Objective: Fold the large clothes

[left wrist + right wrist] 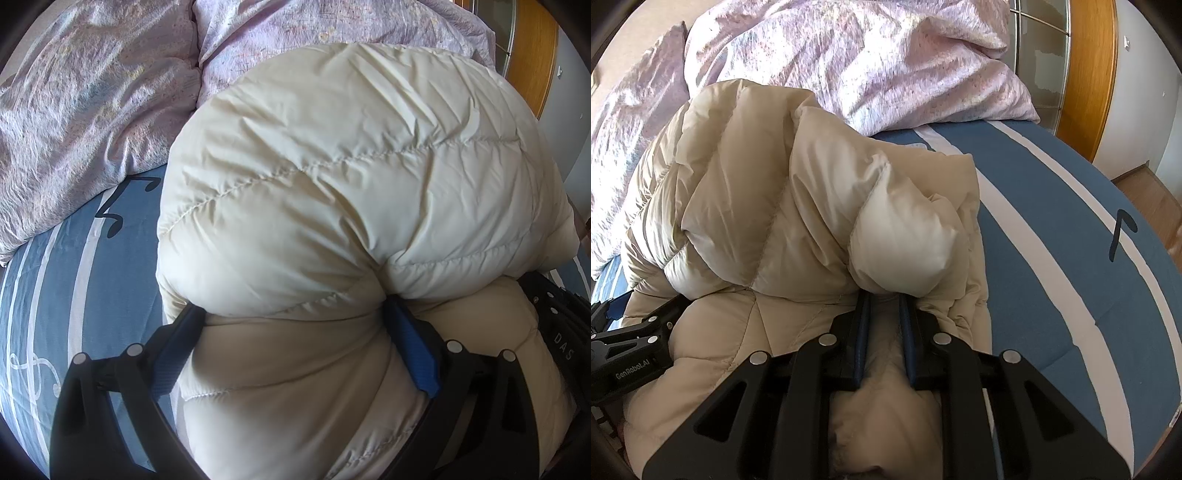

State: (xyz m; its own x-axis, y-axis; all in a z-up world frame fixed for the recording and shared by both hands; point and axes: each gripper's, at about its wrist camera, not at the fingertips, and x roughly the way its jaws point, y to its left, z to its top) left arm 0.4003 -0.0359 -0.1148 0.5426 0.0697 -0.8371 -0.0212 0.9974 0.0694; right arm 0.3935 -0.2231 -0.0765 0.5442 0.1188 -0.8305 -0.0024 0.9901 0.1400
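One cream down jacket [332,177] lies bunched on the blue striped bedsheet [74,266], pinched by two grippers.

The left gripper [295,314] grasps a thick fold in wide-set jaws; the right gripper [882,299] is clenched narrowly on another fold. "DAS" and "GenRobot.AI" show on their black bodies. One lilac duvet [849,55] lies behind; black musical notes mark the sheet.

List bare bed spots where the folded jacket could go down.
Free: blue striped sheet right of the cream puffer jacket, out to the bed edge; a smaller strip on its left. Crowded: the lilac duvet fills the far side.
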